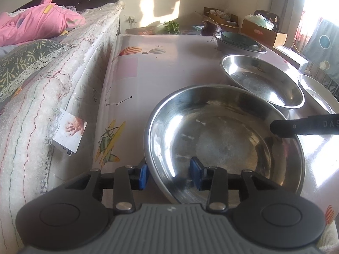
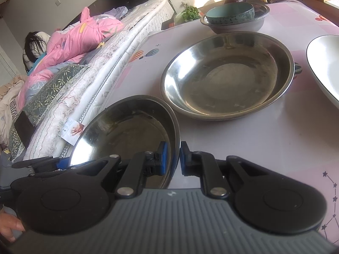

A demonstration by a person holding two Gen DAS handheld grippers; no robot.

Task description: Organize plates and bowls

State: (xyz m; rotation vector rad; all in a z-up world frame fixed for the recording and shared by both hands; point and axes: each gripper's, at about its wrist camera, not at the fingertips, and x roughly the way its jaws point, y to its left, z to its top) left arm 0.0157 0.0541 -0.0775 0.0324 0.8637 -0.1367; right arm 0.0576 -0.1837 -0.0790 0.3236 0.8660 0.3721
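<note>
Right tool clenched on the near steel plate's rim; left tool, released, straddles it; probably lift level.

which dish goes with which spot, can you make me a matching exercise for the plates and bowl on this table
1 near steel plate
2 far steel plate
3 teal bowl
4 white plate

a nested in the grey basin
b cut off at the picture's right edge
c rim clamped in the right gripper
d lying free, mid-table

Pairs: 1-c, 2-d, 3-a, 4-b
</note>
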